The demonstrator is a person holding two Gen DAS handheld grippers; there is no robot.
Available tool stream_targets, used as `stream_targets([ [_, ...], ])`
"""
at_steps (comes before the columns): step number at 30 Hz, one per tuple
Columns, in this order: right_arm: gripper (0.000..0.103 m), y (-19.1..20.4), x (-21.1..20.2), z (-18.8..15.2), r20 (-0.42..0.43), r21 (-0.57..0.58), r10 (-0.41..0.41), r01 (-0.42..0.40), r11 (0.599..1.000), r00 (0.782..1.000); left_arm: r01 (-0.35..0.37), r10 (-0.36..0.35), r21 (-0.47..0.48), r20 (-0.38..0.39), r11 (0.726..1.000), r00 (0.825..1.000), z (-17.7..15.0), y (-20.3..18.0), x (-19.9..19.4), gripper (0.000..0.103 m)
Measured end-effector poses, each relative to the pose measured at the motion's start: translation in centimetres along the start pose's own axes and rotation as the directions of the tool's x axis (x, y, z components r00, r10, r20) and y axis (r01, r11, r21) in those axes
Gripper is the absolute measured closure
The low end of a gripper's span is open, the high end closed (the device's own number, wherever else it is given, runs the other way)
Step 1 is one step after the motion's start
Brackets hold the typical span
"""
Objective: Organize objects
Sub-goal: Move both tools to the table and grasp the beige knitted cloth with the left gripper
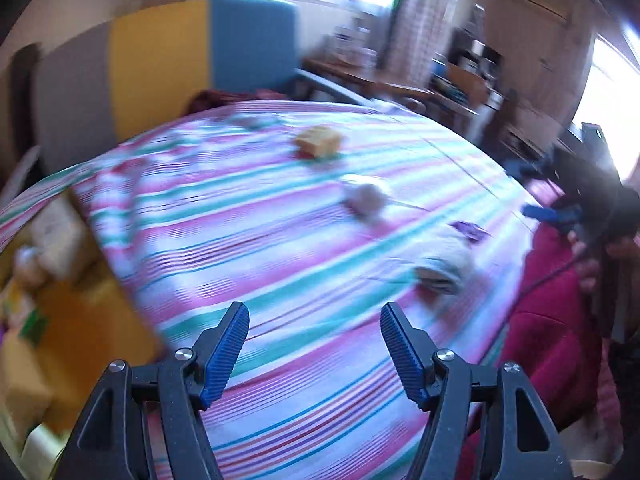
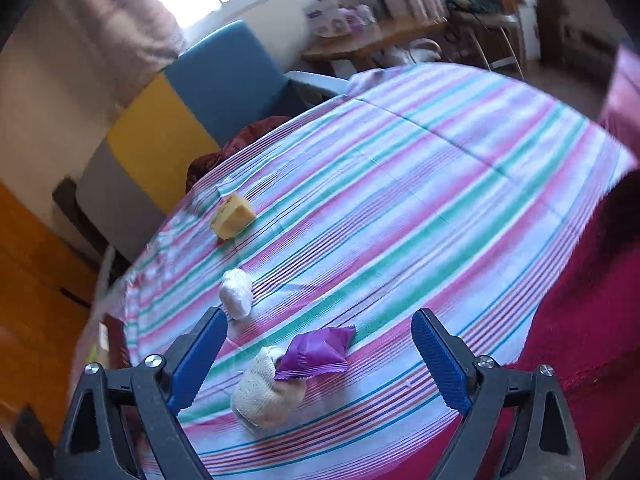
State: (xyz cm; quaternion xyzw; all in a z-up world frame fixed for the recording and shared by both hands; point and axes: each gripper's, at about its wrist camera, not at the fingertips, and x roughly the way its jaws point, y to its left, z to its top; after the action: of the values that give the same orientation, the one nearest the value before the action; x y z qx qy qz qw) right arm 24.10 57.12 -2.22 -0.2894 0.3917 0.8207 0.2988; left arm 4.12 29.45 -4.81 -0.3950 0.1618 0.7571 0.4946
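Note:
Four small objects lie on the striped bedsheet [image 2: 420, 200]. They are a yellow block [image 2: 232, 216], a white crumpled lump [image 2: 236, 294], a purple packet [image 2: 316, 352] and a cream knitted roll [image 2: 260, 392]. The packet leans on the roll. My right gripper [image 2: 320, 314] is open and empty, hovering just above the packet and roll. My left gripper [image 1: 316, 316] is also open and empty over bare sheet. Its blurred view shows the yellow block [image 1: 318, 142], white lump [image 1: 366, 200], purple packet [image 1: 470, 230] and cream roll [image 1: 444, 266] ahead and to the right. The right gripper's blue fingers [image 1: 552, 214] show at that view's right edge.
A headboard with blue [image 2: 228, 76], yellow and grey panels stands behind the bed. A dark red blanket [image 2: 580, 320] covers the near right side. A wooden desk [image 2: 372, 40] with clutter sits at the back. Orange furniture [image 2: 32, 272] lines the left.

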Motion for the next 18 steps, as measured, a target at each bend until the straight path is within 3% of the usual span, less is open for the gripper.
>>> stream_targets([
  [8, 0.009, 0.1, 0.3, 0.1, -0.018, -0.004, 0.04, -0.04, 0.999, 0.999, 0.13, -0.125, 0.167, -0.042, 0.977, 0.991, 3.1, -6.6, 4.5, 0.027],
  [18, 0.009, -0.4, 0.6, 0.2, -0.031, 0.014, 0.077, -0.076, 0.997, 0.997, 0.223, -0.193, 0.274, -0.132, 0.936, 0.972, 4.9, -11.0, 9.5, 0.024],
])
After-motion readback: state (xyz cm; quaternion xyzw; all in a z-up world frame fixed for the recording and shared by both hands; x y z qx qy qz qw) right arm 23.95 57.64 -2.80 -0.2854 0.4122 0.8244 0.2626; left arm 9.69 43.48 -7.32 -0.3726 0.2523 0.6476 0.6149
